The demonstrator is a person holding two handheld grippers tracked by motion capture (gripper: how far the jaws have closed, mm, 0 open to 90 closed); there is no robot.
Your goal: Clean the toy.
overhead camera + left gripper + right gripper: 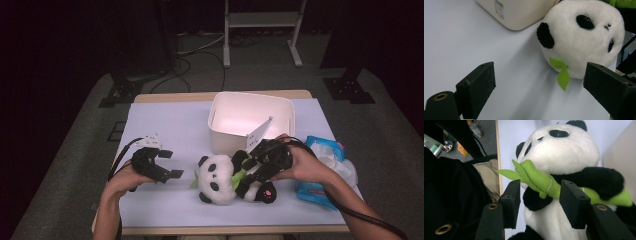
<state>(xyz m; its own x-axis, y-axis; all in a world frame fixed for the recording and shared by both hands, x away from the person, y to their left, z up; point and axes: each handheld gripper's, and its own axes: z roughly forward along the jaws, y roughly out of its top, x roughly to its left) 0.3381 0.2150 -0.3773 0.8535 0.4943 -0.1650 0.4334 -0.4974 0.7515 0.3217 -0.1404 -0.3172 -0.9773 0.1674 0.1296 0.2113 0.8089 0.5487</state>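
Straddling the panda's [559,152] green bamboo [537,178], right claw [540,202] parted, left claw [539,87] released beside its head

White bin [252,120] on the table [165,125], just beyond the right tongs, open top, barcode label on its side [499,8]. Blue wipes pack [325,170] lies right of the right tongs, near the table edge. White frame [262,30] stands on the floor, well beyond both tongs.
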